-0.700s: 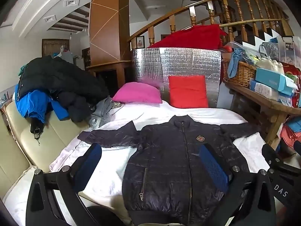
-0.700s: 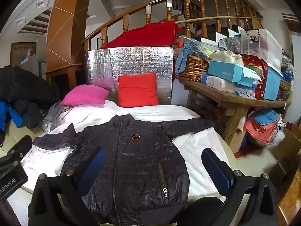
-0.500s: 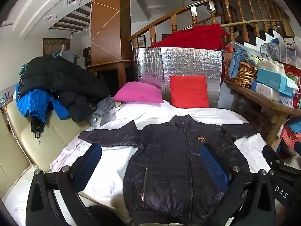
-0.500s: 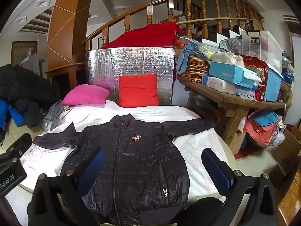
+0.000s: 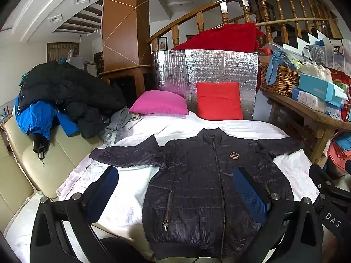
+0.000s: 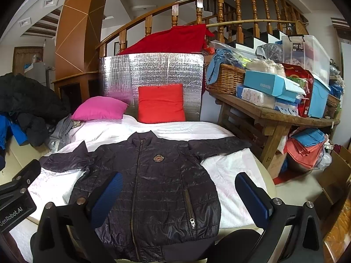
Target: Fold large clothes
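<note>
A dark quilted zip jacket (image 5: 210, 188) (image 6: 153, 188) lies flat and face up on the white sheet (image 5: 125, 197) (image 6: 232, 166), both sleeves spread sideways, collar toward the cushions. My left gripper (image 5: 175, 192) hovers open above the jacket's left half, one blue pad over the sheet, the other over the chest. My right gripper (image 6: 182, 195) hangs open over the jacket's right half, its outer pad above the bare sheet. Neither pad touches the fabric. Each gripper's body shows at the edge of the other view.
A pink cushion (image 5: 160, 105) and a red cushion (image 5: 219, 100) lean at the bed's head against a silver foil panel (image 6: 151, 74). Piled coats (image 5: 63, 96) lie on a cream sofa to the left. A cluttered wooden table (image 6: 278, 118) stands on the right.
</note>
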`<state>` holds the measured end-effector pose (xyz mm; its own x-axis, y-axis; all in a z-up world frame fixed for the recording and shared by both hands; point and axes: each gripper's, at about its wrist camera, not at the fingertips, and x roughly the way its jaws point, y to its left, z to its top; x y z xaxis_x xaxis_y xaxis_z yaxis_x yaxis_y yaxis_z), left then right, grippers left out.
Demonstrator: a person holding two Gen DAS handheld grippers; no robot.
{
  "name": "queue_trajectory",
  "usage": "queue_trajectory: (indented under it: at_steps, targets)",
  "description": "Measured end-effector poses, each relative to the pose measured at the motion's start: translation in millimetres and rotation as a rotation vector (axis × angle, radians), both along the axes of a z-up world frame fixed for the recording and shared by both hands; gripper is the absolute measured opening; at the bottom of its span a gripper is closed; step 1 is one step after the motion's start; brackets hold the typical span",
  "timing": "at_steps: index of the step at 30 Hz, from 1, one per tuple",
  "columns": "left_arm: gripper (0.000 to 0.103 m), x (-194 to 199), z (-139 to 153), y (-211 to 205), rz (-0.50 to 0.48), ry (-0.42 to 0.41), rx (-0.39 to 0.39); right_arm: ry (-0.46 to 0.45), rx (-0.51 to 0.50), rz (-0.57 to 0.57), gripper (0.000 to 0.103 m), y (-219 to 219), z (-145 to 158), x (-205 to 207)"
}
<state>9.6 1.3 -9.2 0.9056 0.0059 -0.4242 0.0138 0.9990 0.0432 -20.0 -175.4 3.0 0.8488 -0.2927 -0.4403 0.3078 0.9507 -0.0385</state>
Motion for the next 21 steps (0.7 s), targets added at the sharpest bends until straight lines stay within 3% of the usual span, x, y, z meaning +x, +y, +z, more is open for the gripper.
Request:
queue_trajectory:
  at_steps: [21]
  targets:
    - [0.103,3.1,-3.9,0.6,0.01,0.017,0.002,0.026,0.022,0.003,0.103,-5.2,-5.4,6.3]
